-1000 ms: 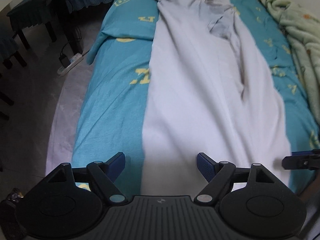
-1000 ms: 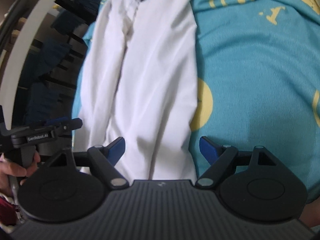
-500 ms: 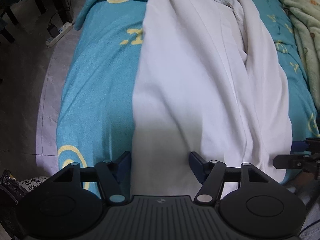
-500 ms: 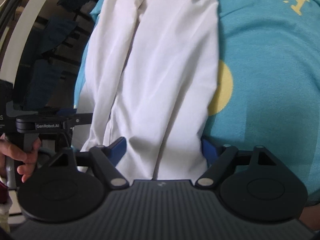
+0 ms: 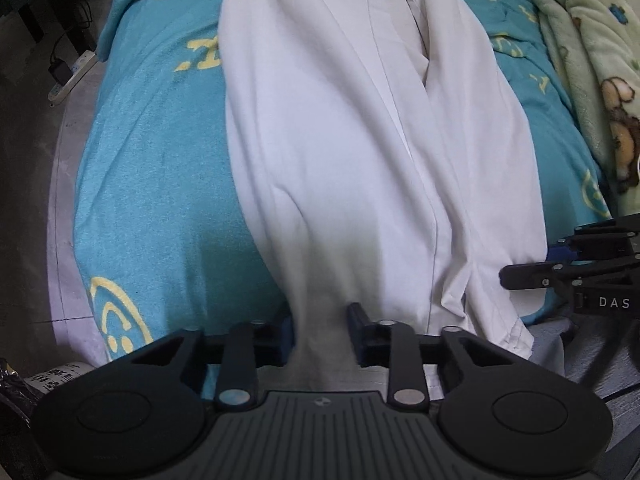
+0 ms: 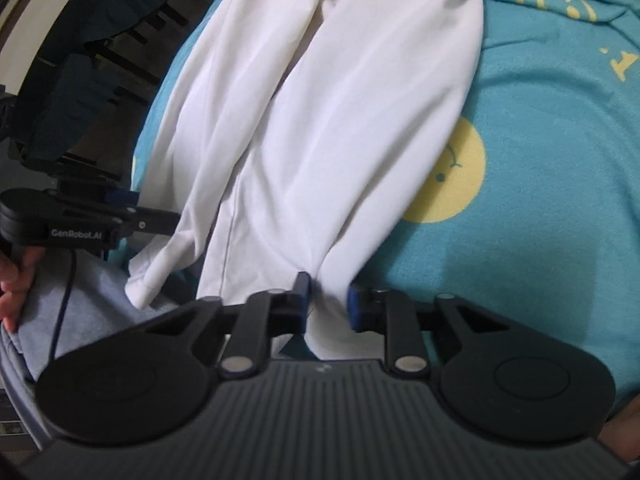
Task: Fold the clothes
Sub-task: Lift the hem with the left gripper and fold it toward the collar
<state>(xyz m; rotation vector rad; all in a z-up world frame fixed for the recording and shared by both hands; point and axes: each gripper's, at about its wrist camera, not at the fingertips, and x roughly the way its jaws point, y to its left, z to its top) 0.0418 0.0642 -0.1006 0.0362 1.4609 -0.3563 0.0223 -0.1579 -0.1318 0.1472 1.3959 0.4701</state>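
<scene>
While both point along the bed (image 5: 160,168), left claw (image 5: 320,330) and right claw (image 6: 326,300) pinch the white garment (image 5: 360,140).

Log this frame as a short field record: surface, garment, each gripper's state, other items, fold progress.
surface: teal bedspread with yellow smiley and letter prints
garment: white garment, laid lengthwise, wrinkled, near hem at the bed's edge
left gripper: fingers shut on the near hem, toward its left side
right gripper: fingers shut on the near hem, toward its right side
other items: green patterned blanket along the far right; power strip on the floor at left
fold progress: no end-to-end fold made yet
</scene>
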